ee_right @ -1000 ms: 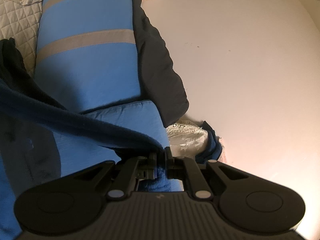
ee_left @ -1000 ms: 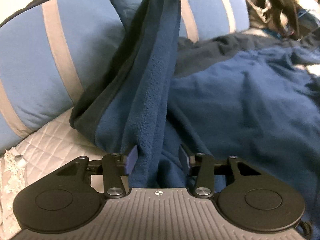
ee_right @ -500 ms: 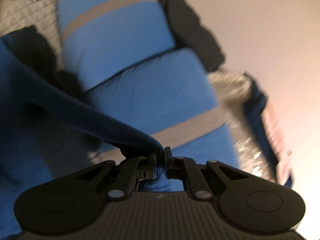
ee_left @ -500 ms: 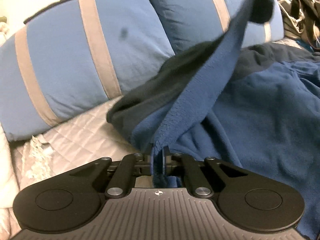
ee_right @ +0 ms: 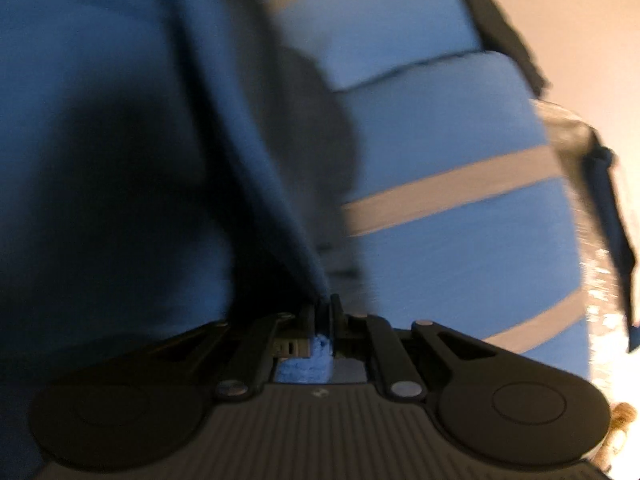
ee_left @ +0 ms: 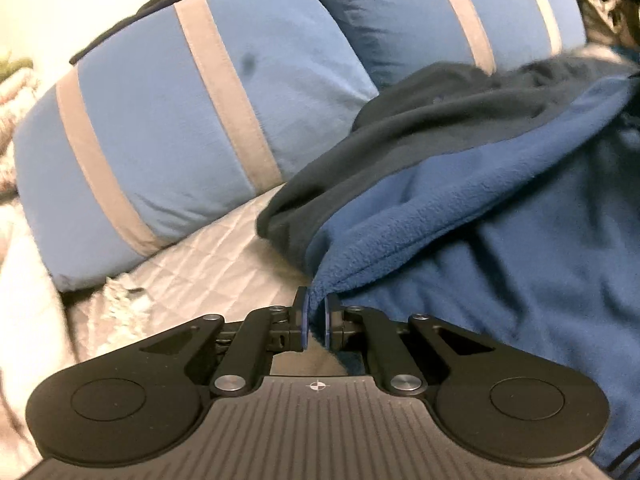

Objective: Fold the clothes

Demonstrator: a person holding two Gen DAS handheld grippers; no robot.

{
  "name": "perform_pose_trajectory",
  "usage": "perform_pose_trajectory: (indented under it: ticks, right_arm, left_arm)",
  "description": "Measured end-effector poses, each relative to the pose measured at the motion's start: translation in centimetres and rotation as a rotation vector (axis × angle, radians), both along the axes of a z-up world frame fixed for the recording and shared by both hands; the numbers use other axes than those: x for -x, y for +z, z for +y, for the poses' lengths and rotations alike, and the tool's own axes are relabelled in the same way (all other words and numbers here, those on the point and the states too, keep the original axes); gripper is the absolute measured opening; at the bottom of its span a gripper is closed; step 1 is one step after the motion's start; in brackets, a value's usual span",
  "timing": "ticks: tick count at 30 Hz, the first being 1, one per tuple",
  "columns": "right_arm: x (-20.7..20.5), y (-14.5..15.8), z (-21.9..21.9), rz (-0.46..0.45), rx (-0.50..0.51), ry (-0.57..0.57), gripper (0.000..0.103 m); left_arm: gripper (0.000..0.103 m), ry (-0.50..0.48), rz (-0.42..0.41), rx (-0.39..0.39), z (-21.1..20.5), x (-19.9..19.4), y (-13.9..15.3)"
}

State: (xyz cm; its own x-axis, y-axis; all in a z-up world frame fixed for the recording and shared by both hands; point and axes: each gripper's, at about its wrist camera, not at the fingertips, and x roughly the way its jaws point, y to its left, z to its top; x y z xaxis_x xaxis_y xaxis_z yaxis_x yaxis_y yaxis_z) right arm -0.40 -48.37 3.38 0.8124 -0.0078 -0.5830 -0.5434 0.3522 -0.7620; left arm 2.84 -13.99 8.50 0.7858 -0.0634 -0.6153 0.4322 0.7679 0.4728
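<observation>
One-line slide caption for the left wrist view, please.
Left gripper shut on the dark blue fleece garment's edge, beside light blue grey-striped pillows on a quilted bedspread.

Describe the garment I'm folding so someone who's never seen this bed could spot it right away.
Start at the two light blue pillows with grey stripes at the head of the quilted bed cover. Heaped right beside them is a dark blue fleece garment, its edge pinched in the left hand-held gripper. Its fuzzy, deeper blue pile and blackish panel set it apart from the smooth, paler pillows.
</observation>
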Motion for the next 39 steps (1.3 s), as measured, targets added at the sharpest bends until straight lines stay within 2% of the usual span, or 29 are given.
perform_pose_trajectory:
  ticks: [5, 13, 17, 22, 23, 24, 25, 26, 28, 29, 31, 35, 39]
  right_arm:
    - [3.8, -2.1, 1.3, 0.077, 0.019, 0.054, 0.005]
    - [5.5, -0.5, 1.4, 0.228, -0.024, 0.018, 0.005]
    - [5.9, -0.1, 1.7, 0.346, -0.071, -0.011, 0.005]
    - [6.2, -0.1, 1.3, 0.435, -0.165, -0.031, 0.008]
    - [6.1, 0.3, 0.9, 0.46, -0.192, -0.038, 0.01]
    - [6.1, 0.7, 0.5, 0.488, -0.22, -0.046, 0.027]
    - [6.1, 1.4, -0.1, 0.517, -0.248, -0.041, 0.038]
    - [6.0, 2.1, -0.8, 0.545, -0.276, -0.033, 0.042]
    - [5.9, 3.6, -2.6, 0.575, -0.329, -0.034, 0.051]
    - [5.9, 4.4, -3.6, 0.588, -0.356, -0.035, 0.056]
    - [5.5, 5.9, -5.6, 0.558, -0.397, -0.067, 0.071]
    - [3.7, 8.2, -8.8, 0.483, -0.484, -0.156, 0.073]
    - [1.6, 8.7, -10.3, 0.425, -0.586, -0.263, 0.073]
  left_arm:
    - [0.008, -0.075, -0.029, -0.114, 0.0, 1.0, -0.6]
    - [0.008, -0.215, -0.076, -0.304, -0.5, 3.0, -1.8]
    - [0.008, -0.175, -0.047, -0.29, -0.6, 2.4, -2.2]
    - [0.011, -0.137, -0.026, -0.274, -0.5, 1.8, -2.7]
    - [0.011, -0.135, -0.025, -0.273, -0.5, 1.8, -2.7]
    - [0.013, -0.13, -0.024, -0.267, -0.4, 1.9, -2.6]
    - [0.021, -0.119, -0.024, -0.259, -0.3, 1.9, -2.5]
    - [0.026, -0.107, -0.024, -0.251, -0.2, 1.8, -2.4]
    - [0.048, -0.072, -0.027, -0.22, 0.3, 1.7, -2.0]
    - [0.052, -0.052, -0.029, -0.201, 0.6, 1.5, -1.7]
    - [0.065, -0.022, -0.024, -0.145, 1.4, 1.4, -1.0]
    - [0.07, 0.058, 0.034, 0.027, 3.6, 1.0, 0.5]
    - [0.071, 0.112, 0.09, 0.264, 5.9, 0.8, 2.1]
